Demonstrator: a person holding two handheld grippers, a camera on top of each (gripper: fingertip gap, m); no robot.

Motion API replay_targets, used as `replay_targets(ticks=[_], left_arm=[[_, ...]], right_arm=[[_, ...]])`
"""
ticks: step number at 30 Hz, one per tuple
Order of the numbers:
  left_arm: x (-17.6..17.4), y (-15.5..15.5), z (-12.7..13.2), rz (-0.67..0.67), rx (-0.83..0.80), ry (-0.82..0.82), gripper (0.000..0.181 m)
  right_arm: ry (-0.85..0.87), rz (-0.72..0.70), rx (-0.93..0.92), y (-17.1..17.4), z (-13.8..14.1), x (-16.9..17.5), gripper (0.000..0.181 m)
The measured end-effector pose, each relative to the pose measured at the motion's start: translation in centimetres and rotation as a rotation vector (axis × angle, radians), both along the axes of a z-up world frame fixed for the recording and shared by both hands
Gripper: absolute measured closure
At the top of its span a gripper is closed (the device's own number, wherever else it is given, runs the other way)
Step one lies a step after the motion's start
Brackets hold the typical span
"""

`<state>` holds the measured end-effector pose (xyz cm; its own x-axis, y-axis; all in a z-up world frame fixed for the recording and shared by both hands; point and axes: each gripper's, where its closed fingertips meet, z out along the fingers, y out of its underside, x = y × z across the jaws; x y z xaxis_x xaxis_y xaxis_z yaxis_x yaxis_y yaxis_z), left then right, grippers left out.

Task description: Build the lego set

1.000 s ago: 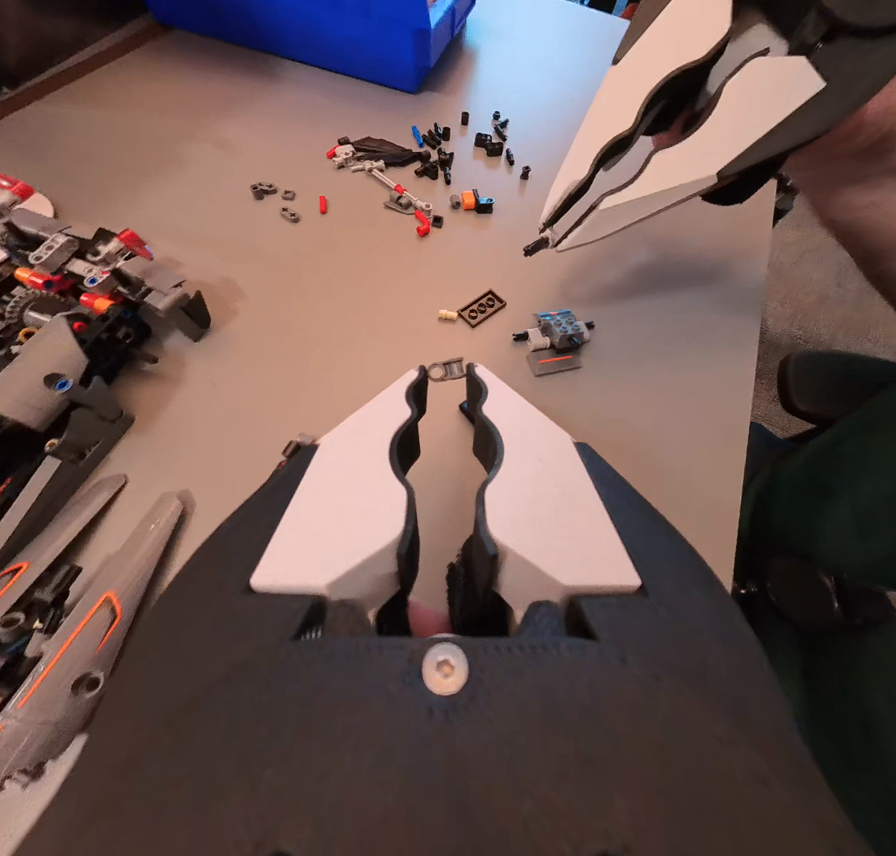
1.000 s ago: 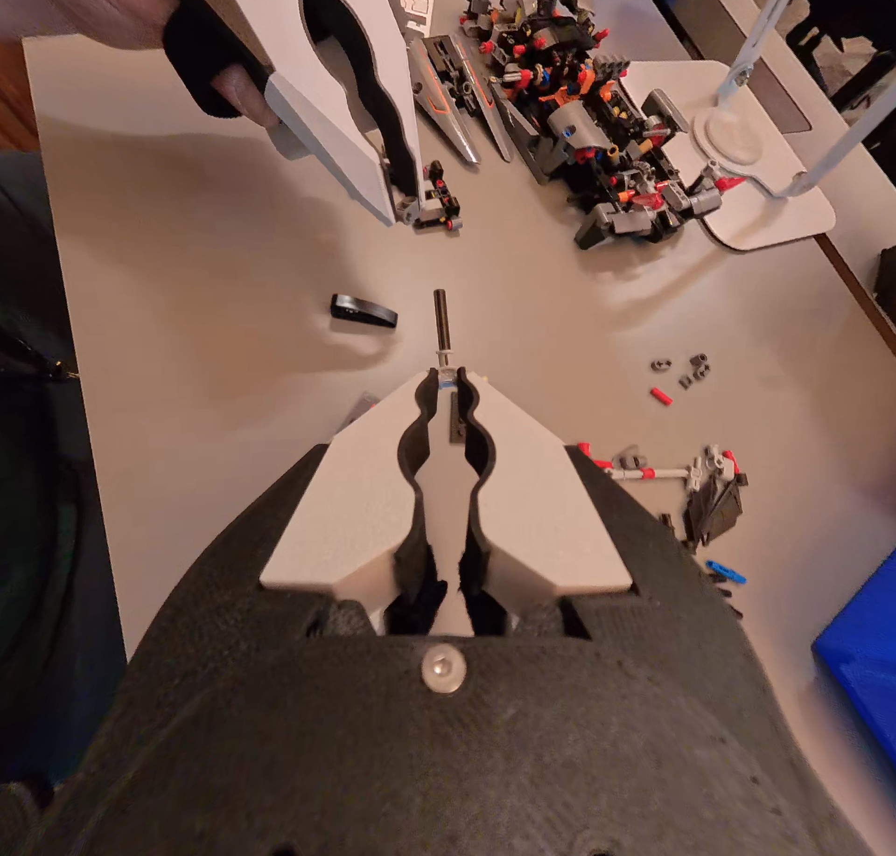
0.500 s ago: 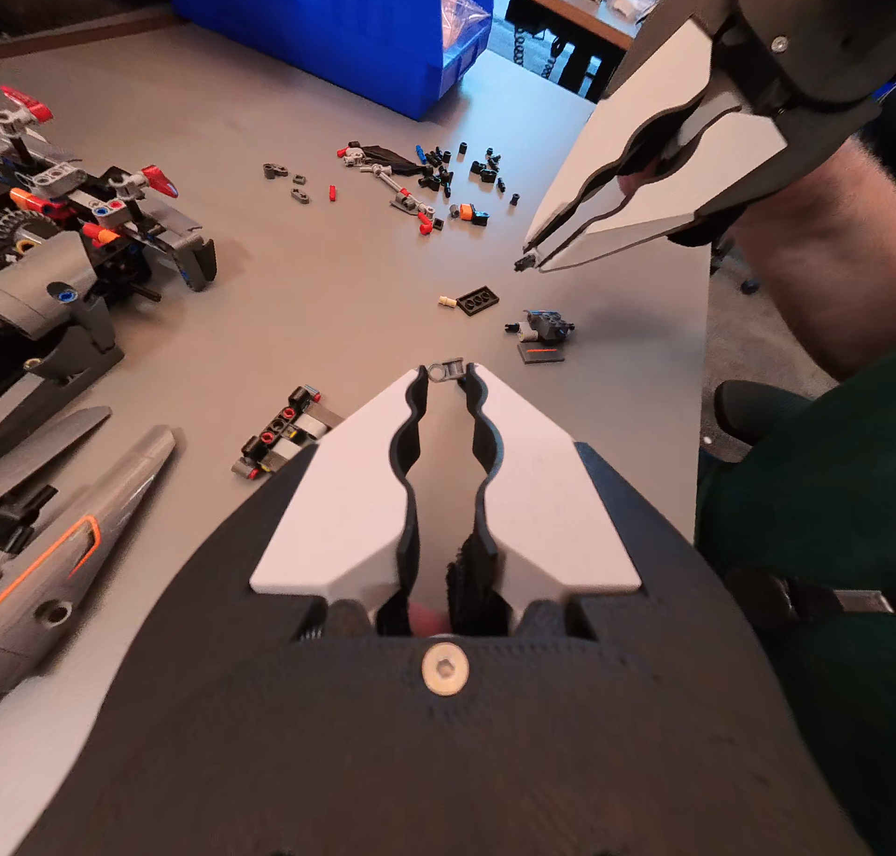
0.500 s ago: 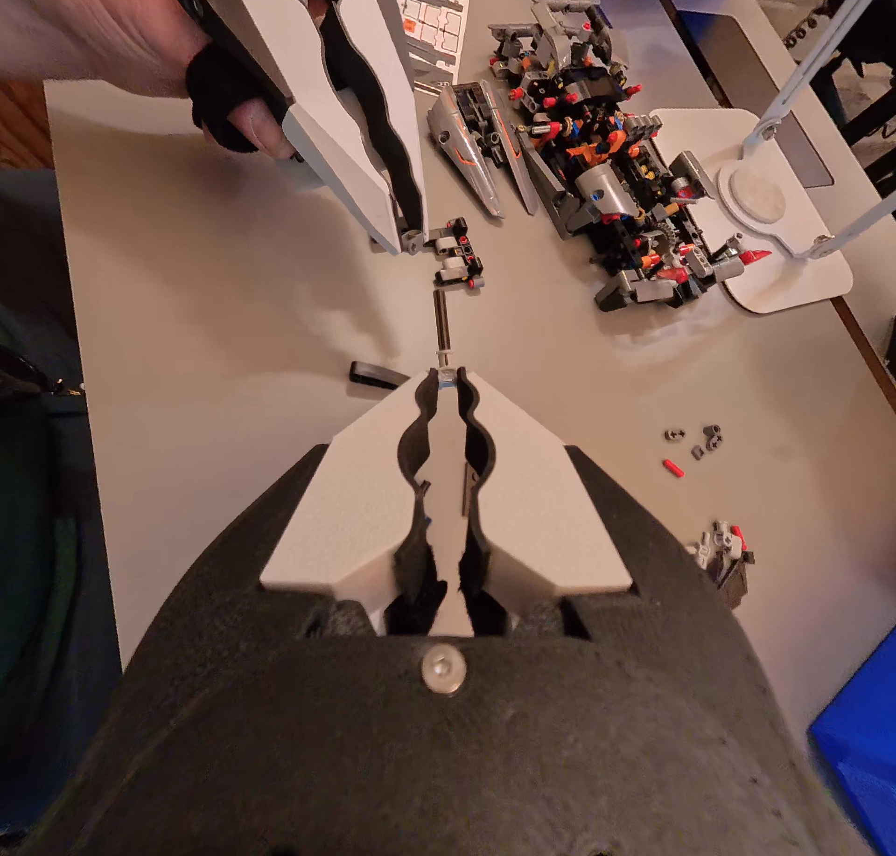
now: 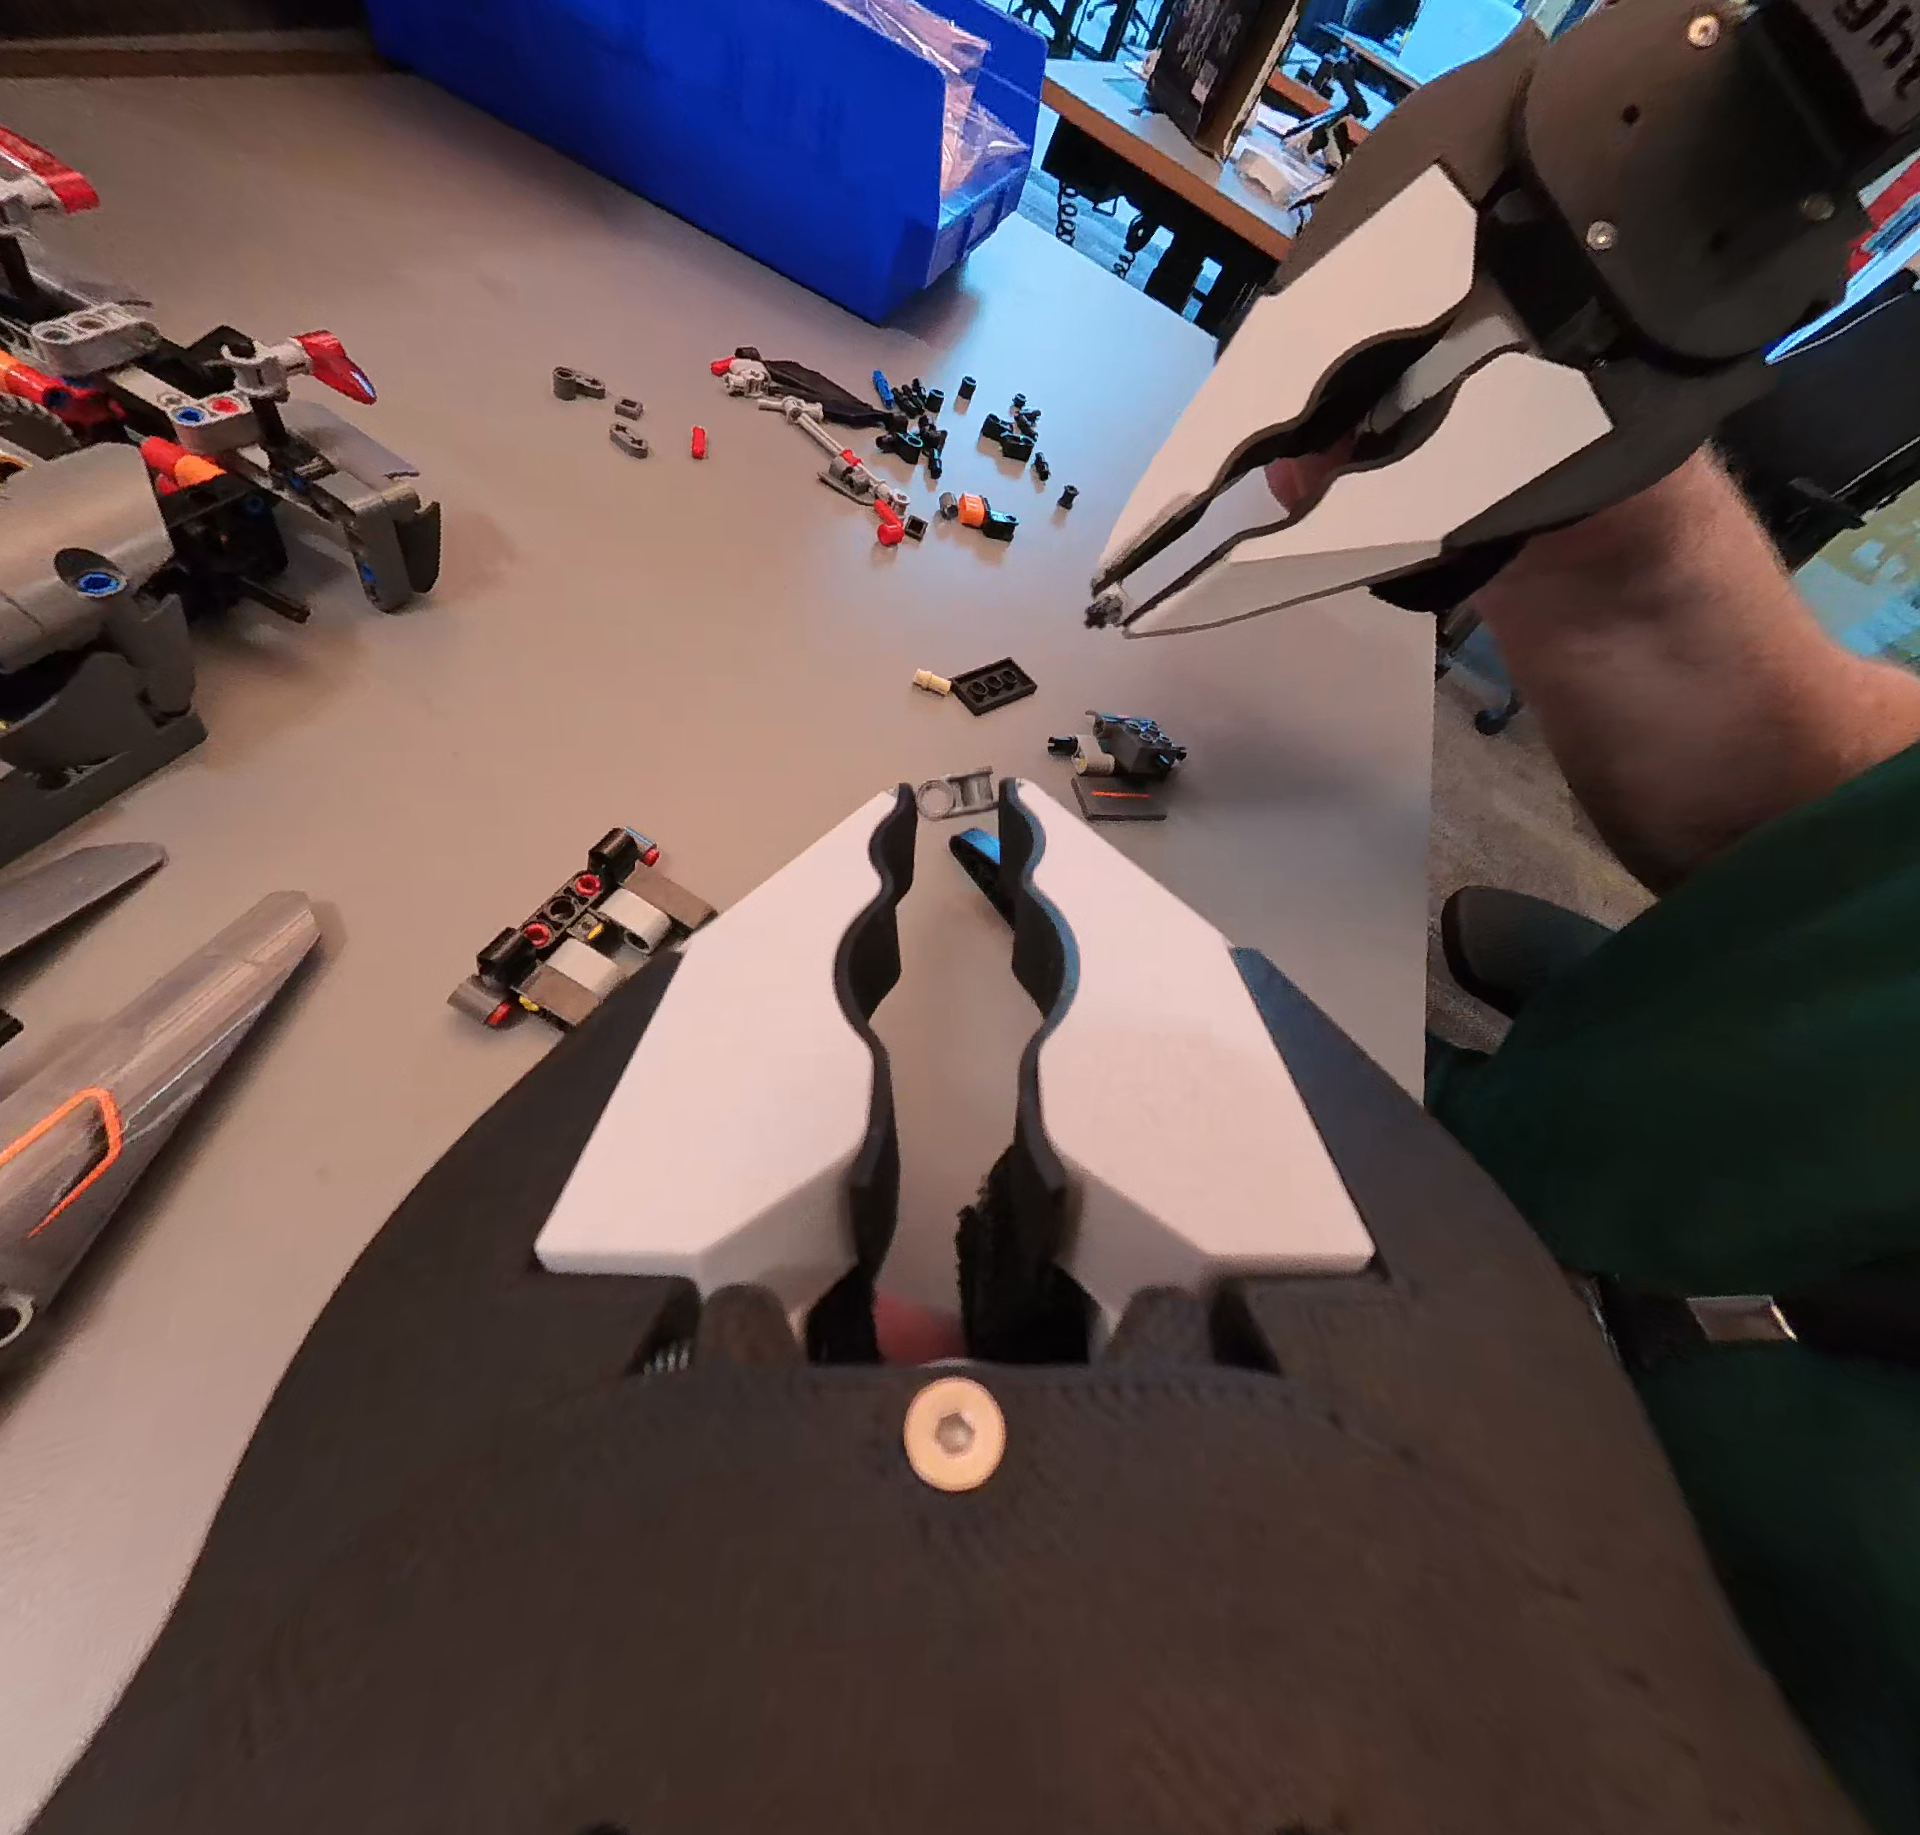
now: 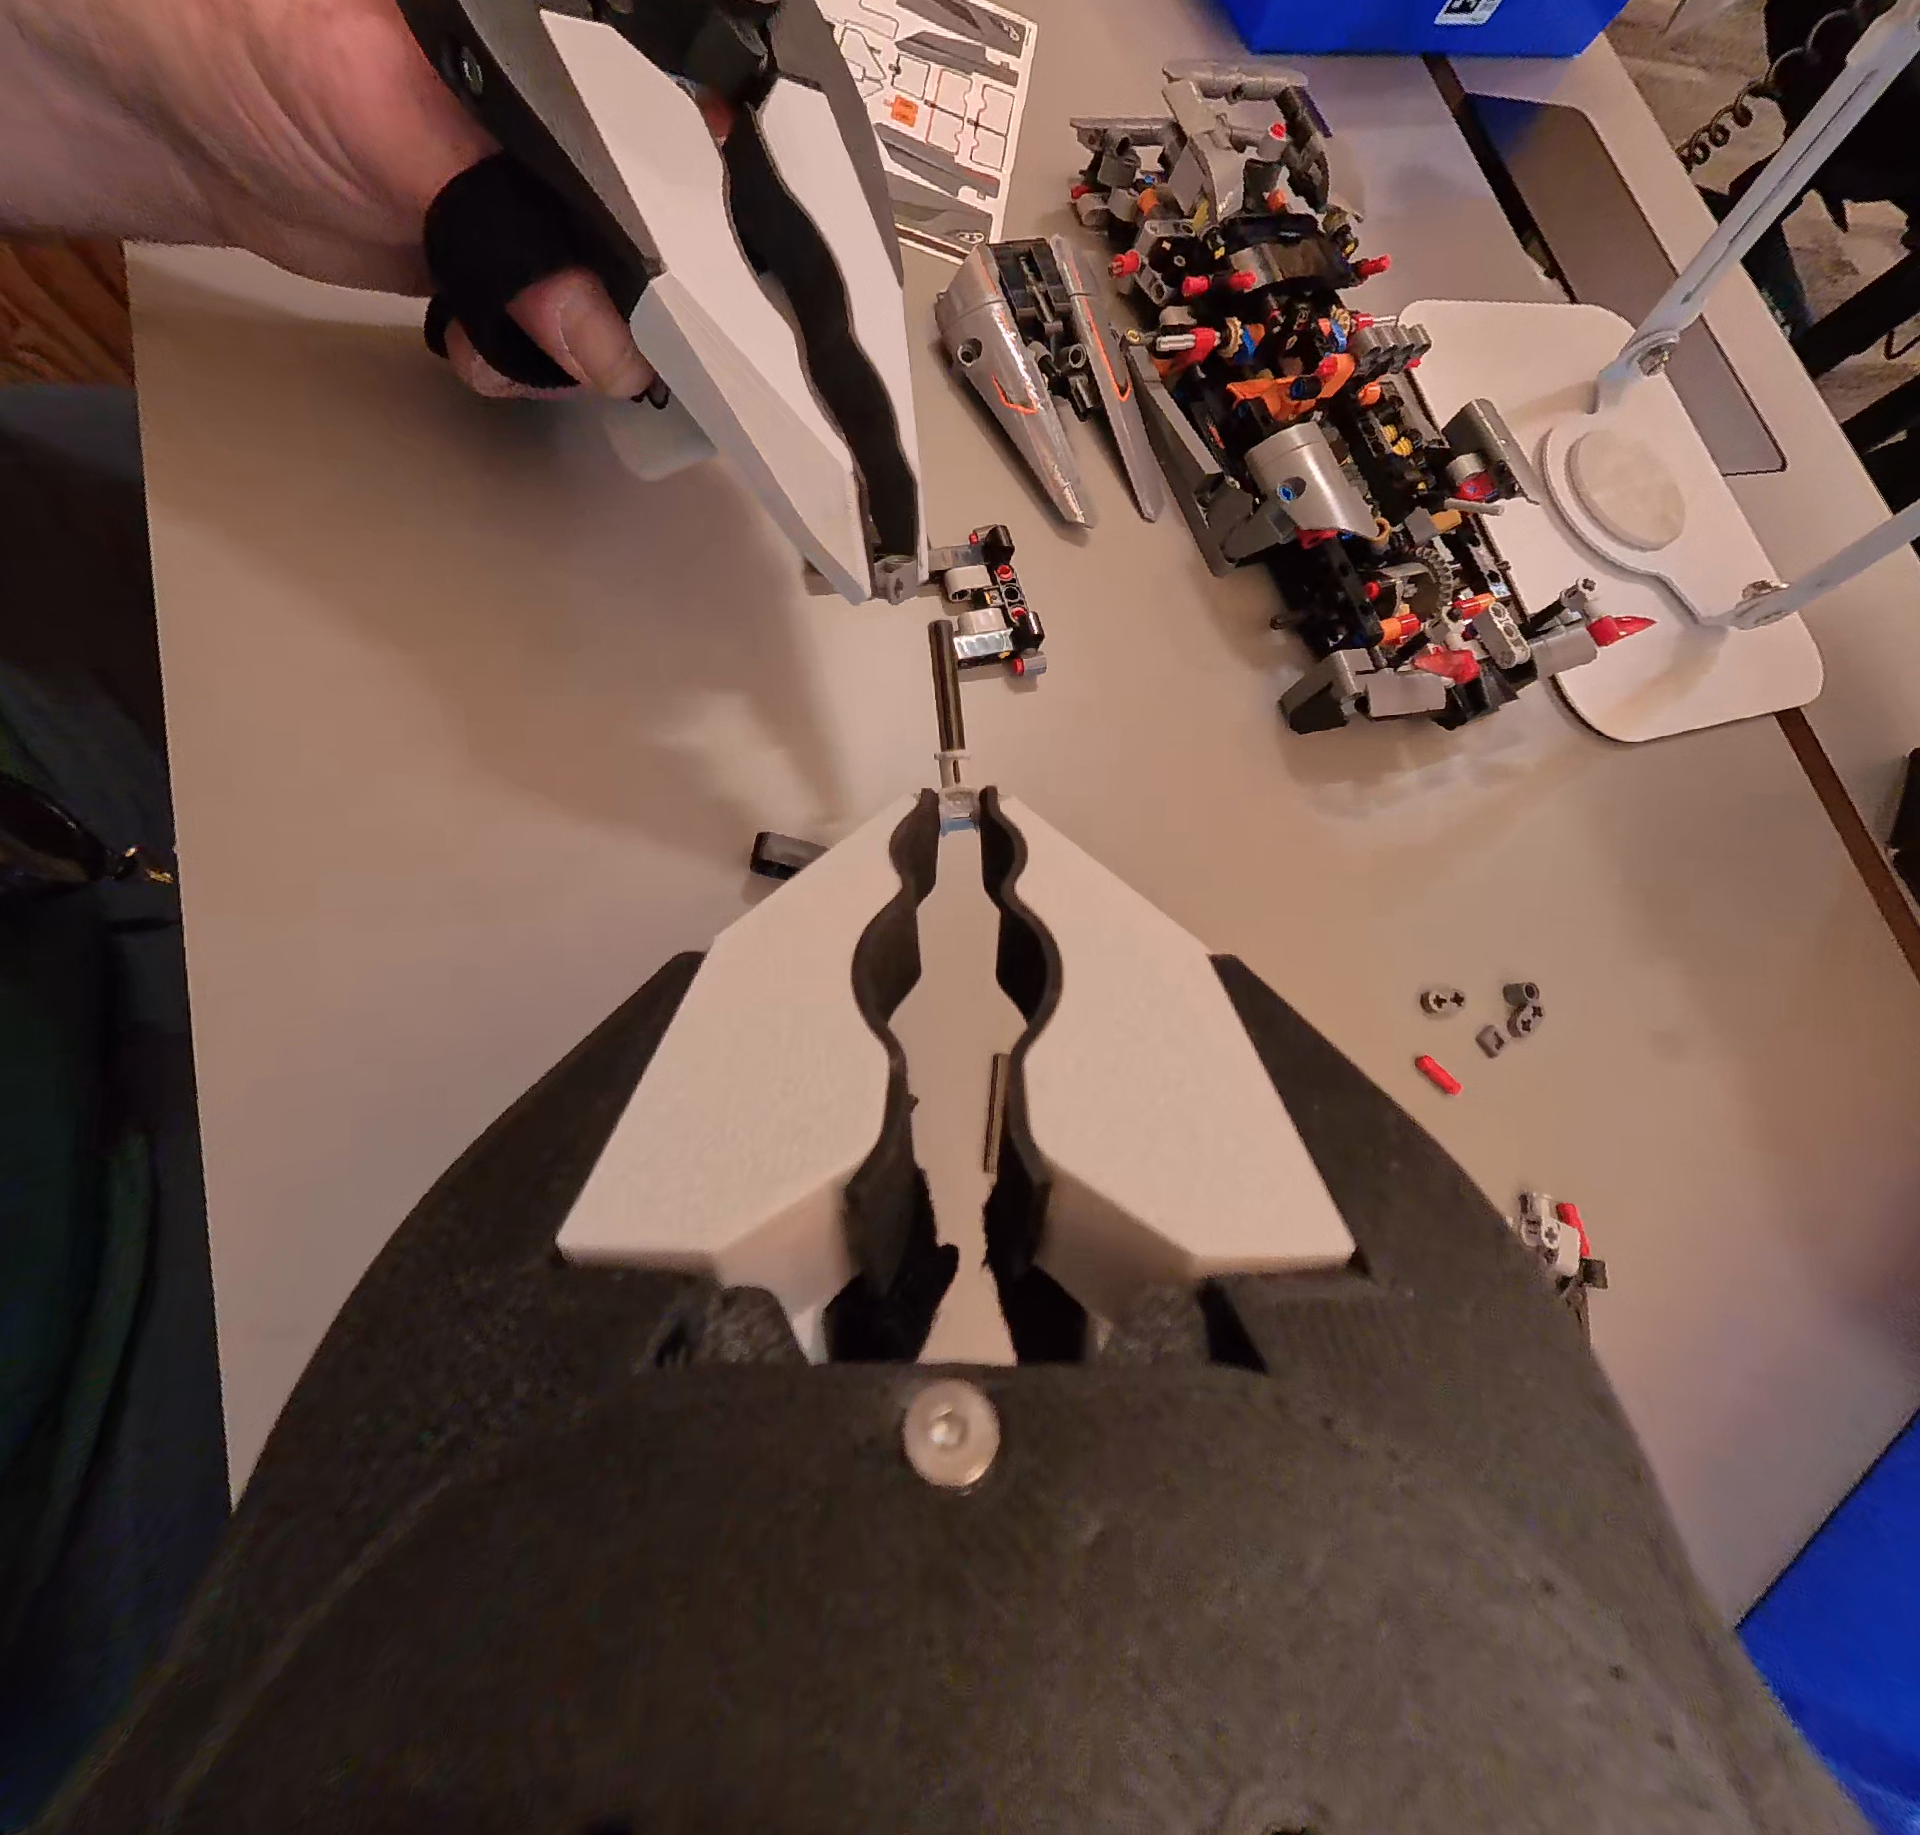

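My left gripper [image 5: 958, 793] is shut on a small grey connector piece [image 5: 954, 794], held above the table; it also shows in the right wrist view [image 6: 896, 575]. My right gripper [image 6: 956, 806] is shut on a thin black axle with a light grey end [image 6: 947, 689], pointing forward toward the left gripper's tip. In the left wrist view the right gripper [image 5: 1110, 609] hangs in the air at upper right. A small black, grey and red sub-assembly [image 6: 992, 601] [image 5: 582, 938] lies on the table below the two tips. The large grey and black car model [image 6: 1320, 414] lies farther off.
Loose small parts [image 5: 914, 435] are scattered mid-table by a blue bin [image 5: 707, 92]. A black plate [image 5: 994, 686], a small grey block [image 5: 1127, 746], grey body panels [image 5: 125, 1099], a sticker sheet [image 6: 935, 92], a black curved piece [image 6: 779, 850] and a white lamp base [image 6: 1662, 528] lie around.
Both grippers have risen and tilted, keeping their pieces. The axle tip has come closer to the left gripper's connector. The small sub-assembly has come into view below them.
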<state>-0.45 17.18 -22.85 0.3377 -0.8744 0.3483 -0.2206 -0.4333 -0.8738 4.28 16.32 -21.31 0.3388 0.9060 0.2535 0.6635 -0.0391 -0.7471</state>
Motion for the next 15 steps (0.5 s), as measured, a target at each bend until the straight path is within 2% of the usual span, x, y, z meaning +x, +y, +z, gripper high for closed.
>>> replay_targets(ticks=[1,15], left_arm=[[0.03,0.02,0.07,0.001,-0.002,-0.005,0.168],[0.16,0.31,0.48,0.012,0.013,-0.019,0.168]], right_arm=[[0.003,0.001,0.001,0.0,0.03,-0.04,0.176],[-0.03,-0.004,0.051,0.58,0.3,0.07,0.175]])
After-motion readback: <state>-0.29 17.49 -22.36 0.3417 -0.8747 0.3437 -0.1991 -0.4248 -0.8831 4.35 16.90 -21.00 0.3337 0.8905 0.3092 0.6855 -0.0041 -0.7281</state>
